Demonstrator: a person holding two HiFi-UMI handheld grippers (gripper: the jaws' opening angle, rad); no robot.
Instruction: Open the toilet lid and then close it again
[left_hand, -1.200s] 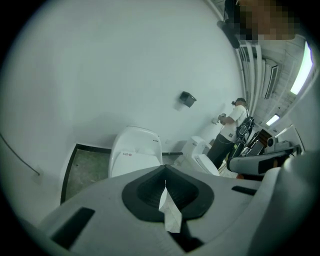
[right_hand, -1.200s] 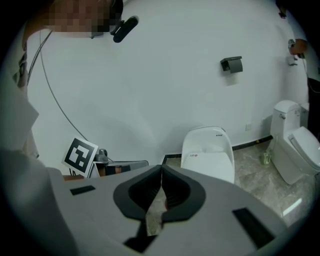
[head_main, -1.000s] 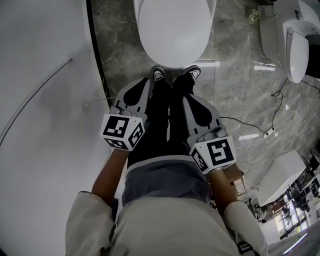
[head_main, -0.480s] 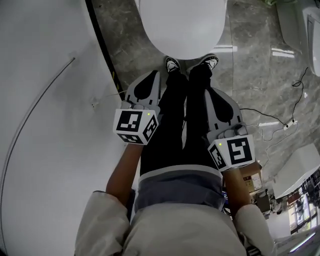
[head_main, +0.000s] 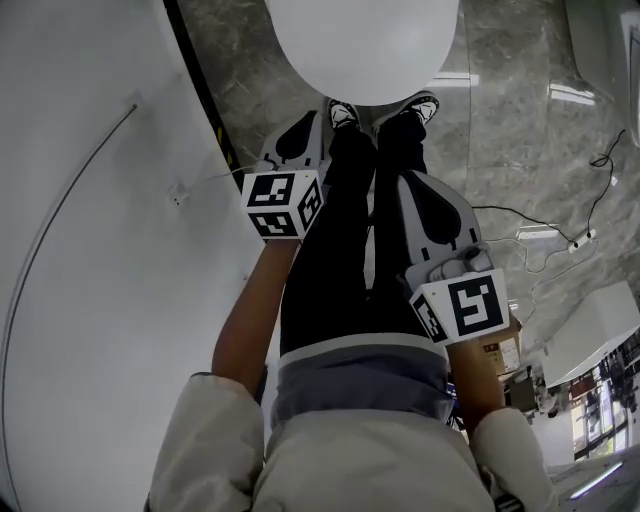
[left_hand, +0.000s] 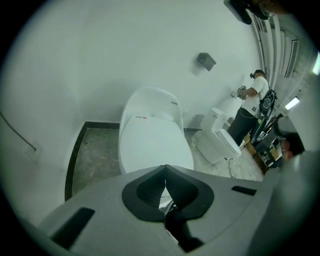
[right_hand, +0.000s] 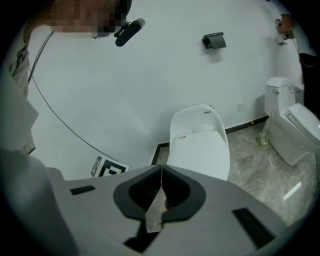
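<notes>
We stand at the foot of the toilet with a gripper in each hand, both angled forward and down. The left gripper has its jaws pressed together on nothing. The right gripper is likewise closed and empty. In each gripper's own view the dark pads meet in a thin line, with only floor and porcelain showing past them.

Just beyond the jaw tips lies the toilet lid, flat down on the bowl and not yet raised. Its rounded front edge is the part nearest the jaws, right by our shoes. Its long axis runs straight away from them to the hinge at the back, against the white wall.

Seen from the left jaws, the lid sits almost dead ahead and below. From the right jaws, the lid sits ahead and off to the right. In the head view the left tips hang close beside the front rim, while the right tips hang further back. We judge the left hand better placed to get under that front edge and lift.
</notes>
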